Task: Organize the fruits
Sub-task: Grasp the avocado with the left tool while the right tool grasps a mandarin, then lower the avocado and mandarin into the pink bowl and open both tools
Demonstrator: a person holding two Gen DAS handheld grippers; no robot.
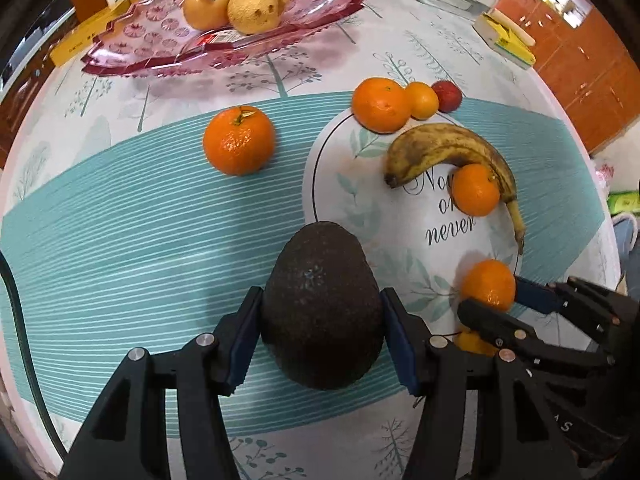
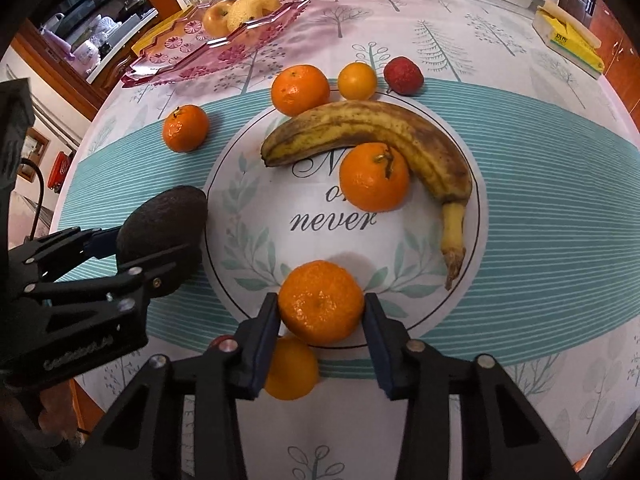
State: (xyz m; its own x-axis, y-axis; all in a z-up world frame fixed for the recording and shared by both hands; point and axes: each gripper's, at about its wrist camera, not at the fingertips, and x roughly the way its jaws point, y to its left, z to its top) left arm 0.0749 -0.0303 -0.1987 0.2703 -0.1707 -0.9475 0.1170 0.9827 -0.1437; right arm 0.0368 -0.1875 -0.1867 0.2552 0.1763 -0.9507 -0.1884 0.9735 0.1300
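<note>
Seen from 2 wrist cameras above a round worktop (image 2: 520, 240) with a teal-striped cloth. Left gripper (image 1: 322, 332) clamped on a dark avocado (image 1: 320, 304), blue pads pressed against both its flanks, just left of the printed white circle (image 2: 248, 184) at the cloth's centre. Right gripper (image 2: 321, 312) narrowed onto a mandarin (image 2: 320, 300) at the circle's near edge, left pad against the peel, right pad at its side; contact there hard to judge. Another mandarin (image 2: 290, 368) tucked just below it, outside the circle. Inside the circle: a spotted banana (image 2: 376, 136) curving around a stemmed mandarin (image 2: 374, 176), the 2 touching. On the circle's far rim: 1 large mandarin (image 2: 300, 89), a smaller orange fruit (image 2: 357, 81) and a red fruit (image 2: 403, 76) in a row. Left of the circle, apart: a lone mandarin (image 2: 185, 128). Well beyond the circle: a pink glass tray (image 2: 168, 52) holding an apple (image 2: 216, 18) and a rough yellow fruit (image 2: 252, 7).
</note>
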